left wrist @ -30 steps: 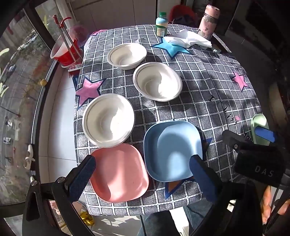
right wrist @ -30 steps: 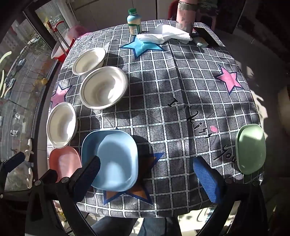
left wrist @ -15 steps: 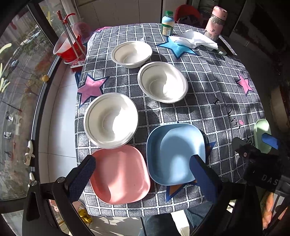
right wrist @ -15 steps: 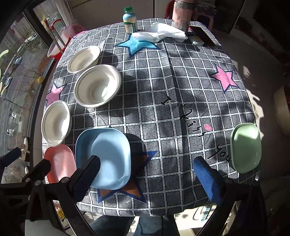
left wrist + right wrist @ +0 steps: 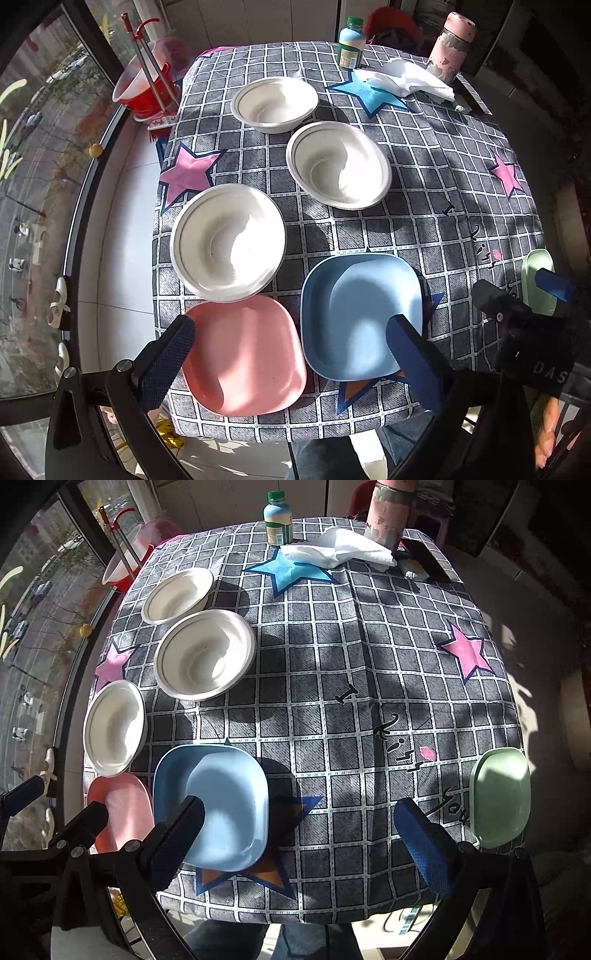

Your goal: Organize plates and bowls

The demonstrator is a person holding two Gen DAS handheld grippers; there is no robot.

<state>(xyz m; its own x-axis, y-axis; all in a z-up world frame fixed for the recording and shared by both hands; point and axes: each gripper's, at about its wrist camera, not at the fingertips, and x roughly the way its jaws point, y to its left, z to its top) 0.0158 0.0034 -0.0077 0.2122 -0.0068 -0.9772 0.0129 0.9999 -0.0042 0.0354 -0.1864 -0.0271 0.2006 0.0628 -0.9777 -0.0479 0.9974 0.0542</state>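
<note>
Three white bowls stand in a diagonal row on the checked tablecloth: near, middle, far. A pink plate and a blue plate lie at the front edge. A green plate lies at the front right corner. My left gripper is open and empty above the pink and blue plates. My right gripper is open and empty above the front edge, between the blue plate and the green plate.
At the back of the table stand a green-capped bottle, a white cloth, a pink flask and a dark phone. A red bucket with tongs sits on the floor left. A window runs along the left.
Both grippers have drawn back and risen slightly, so the table looks a little farther away. Nothing on the table has moved. Both stay open.
</note>
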